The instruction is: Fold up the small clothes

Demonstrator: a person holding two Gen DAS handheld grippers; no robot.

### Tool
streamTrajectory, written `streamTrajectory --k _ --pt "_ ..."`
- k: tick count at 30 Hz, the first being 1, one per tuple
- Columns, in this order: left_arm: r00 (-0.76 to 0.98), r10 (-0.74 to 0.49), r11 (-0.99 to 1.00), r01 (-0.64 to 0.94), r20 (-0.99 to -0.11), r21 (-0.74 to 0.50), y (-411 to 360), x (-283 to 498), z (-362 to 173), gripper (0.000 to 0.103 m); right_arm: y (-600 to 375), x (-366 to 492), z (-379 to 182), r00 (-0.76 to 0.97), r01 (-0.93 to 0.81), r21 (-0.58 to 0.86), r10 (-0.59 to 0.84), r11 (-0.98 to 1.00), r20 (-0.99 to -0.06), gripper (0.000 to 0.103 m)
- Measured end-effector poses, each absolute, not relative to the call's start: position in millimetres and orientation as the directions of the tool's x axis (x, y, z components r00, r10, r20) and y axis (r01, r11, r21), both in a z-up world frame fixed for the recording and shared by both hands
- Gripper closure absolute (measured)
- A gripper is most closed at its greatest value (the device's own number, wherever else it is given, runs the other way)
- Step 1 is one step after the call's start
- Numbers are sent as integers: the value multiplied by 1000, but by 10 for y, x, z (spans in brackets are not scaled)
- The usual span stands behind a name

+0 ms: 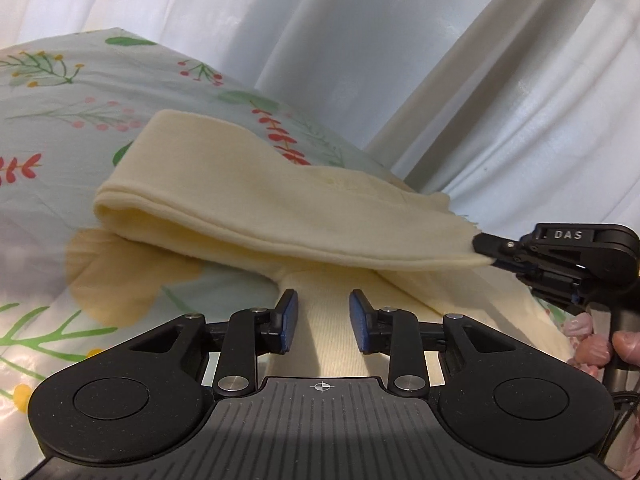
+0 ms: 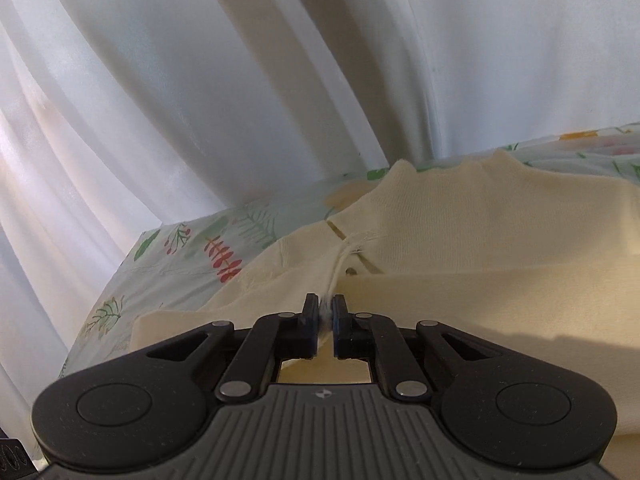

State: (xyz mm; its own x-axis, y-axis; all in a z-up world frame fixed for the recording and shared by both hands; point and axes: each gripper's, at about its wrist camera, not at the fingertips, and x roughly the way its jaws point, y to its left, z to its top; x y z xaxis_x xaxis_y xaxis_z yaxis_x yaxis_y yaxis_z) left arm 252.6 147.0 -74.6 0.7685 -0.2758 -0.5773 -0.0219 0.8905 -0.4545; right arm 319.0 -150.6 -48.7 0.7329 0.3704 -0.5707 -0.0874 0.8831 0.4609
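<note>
- Cream garment [image 1: 248, 200] of soft knit lies on a floral sheet [image 1: 60, 92] in the left wrist view — one long sleeve-like part is lifted off the surface, its folded end forming a thick rounded loop at the left.
- Left gripper [image 1: 323, 320] sits low in that view with its black linkage arms and blue-padded fingers [image 1: 289, 316] parted; ribbed cream fabric runs between them, but neither pad presses on it.
- Right gripper [image 1: 490, 250] comes in from the right edge of the same view, its black tips pinched on the frayed, tapering end of the raised part. A gloved pink hand [image 1: 592, 344] holds the handle below it.
- White curtain [image 1: 360, 40] hangs in broad smooth folds behind.
- Cream garment [image 2: 480, 260] in the right wrist view spreads across the sheet's [image 2: 172, 264] printed leaves and red berries, showing a fine knit weave, a stitched seam and a bumpy far edge.
- Right gripper [image 2: 324, 312] here has its two fingers [image 2: 309, 308] drawn nearly together on a thin strip of pale cloth — a narrow taut pleat runs from the pinch up into the garment.
- White curtain [image 2: 200, 80] fills the upper part in long curved pleats.
</note>
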Motion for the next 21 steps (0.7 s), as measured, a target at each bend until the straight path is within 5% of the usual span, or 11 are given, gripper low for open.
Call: streamTrajectory --k 5,10,15,21 --pt "770 -230 886 -88 -595 -455 1563 2714 -720 71 -2034 2839 -252 836 37 385 183 922 -518 97" --pt "773 -251 865 -91 -582 -494 1587 2803 -705 71 -2578 2618 -456 792 237 304 -2 923 -611 97" --pt "766 -273 870 -61 -582 -489 1485 2842 -668 71 -2885 2539 -749 722 298 380 53 876 -690 91" --pt "747 -292 877 -39 -597 -479 1400 2913 -690 71 -2877 2710 -886 724 290 481 139 828 -675 88"
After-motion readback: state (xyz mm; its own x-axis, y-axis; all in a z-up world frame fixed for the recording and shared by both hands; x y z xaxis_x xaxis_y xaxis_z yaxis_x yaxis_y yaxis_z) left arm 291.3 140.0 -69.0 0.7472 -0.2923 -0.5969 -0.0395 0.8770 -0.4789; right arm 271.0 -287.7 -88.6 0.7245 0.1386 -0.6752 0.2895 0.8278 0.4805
